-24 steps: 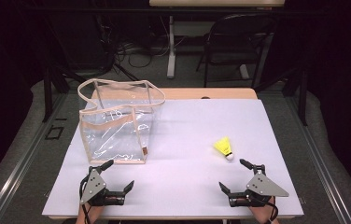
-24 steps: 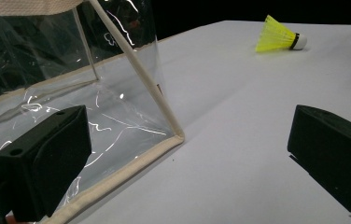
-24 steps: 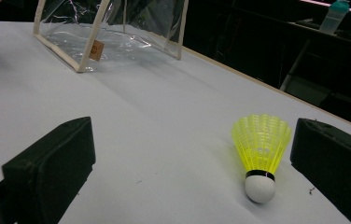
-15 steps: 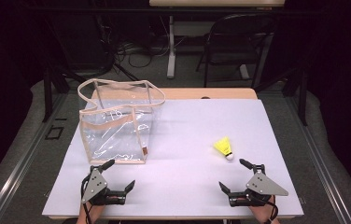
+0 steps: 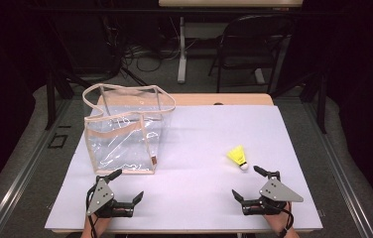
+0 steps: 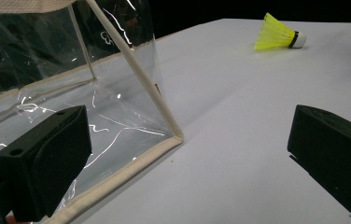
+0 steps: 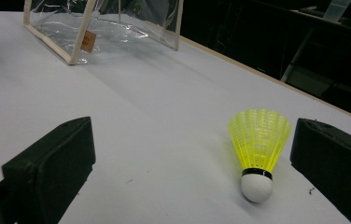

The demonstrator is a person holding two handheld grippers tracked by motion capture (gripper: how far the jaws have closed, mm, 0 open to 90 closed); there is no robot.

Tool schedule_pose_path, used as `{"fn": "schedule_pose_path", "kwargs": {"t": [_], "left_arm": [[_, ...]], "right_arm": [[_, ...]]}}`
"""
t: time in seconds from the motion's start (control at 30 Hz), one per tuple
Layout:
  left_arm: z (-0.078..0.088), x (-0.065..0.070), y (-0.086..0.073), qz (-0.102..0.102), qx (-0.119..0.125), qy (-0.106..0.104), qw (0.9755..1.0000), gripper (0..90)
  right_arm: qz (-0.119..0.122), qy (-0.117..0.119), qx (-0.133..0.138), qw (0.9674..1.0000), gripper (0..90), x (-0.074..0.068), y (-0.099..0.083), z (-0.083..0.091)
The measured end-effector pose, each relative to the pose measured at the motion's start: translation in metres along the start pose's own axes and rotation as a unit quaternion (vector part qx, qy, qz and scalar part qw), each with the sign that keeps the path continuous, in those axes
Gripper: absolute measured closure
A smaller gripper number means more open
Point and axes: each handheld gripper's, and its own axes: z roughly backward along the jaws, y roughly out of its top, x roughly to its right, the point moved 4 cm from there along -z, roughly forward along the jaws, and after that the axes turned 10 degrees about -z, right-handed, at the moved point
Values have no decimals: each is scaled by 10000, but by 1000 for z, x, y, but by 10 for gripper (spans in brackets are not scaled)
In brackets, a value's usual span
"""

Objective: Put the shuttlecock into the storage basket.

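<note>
The yellow shuttlecock (image 5: 238, 157) was seen lying on the white table (image 5: 199, 148), just ahead of the right gripper (image 5: 245, 183), whose jaws were spread wide and empty, as were the left gripper's (image 5: 127, 184) beside the clear bag (image 5: 125, 131).

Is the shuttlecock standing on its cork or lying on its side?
Lying on its side: the shuttlecock rests on the table, cork and skirt both touching.

The left gripper (image 6: 187, 158) is hovering low over the white table (image 6: 239, 116), its two black jaws standing wide apart with nothing between them. A clear plastic bag (image 6: 71, 84) with cream trim is sitting just ahead of the left-hand jaw, its near corner resting on the table. A yellow shuttlecock (image 6: 278, 35) is lying on its side farther off, well apart from the bag.
</note>
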Motion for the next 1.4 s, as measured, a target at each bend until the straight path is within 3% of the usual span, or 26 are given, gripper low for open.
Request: {"fn": "schedule_pose_path", "kwargs": {"t": [0.13,0.4,0.83,1.03,1.4], "left_arm": [[0,0,0,7,-12,8,10000,0],[0,0,0,-23,-17,3,10000,0],[1,0,0,-29,-1,20,10000,0],[1,-1,0,-14,2,40,10000,0],[1,-2,0,40,6,37,10000,0]], "right_arm": [[-70,-45,-81,9999,0,4,0,-4],[-161,-368,-373,9985,0,20,0,-17],[-351,-503,-711,9956,0,29,3,-30],[-511,-669,-1058,9908,0,35,2,-40],[-671,-751,-1393,9851,0,43,8,-52]]}}
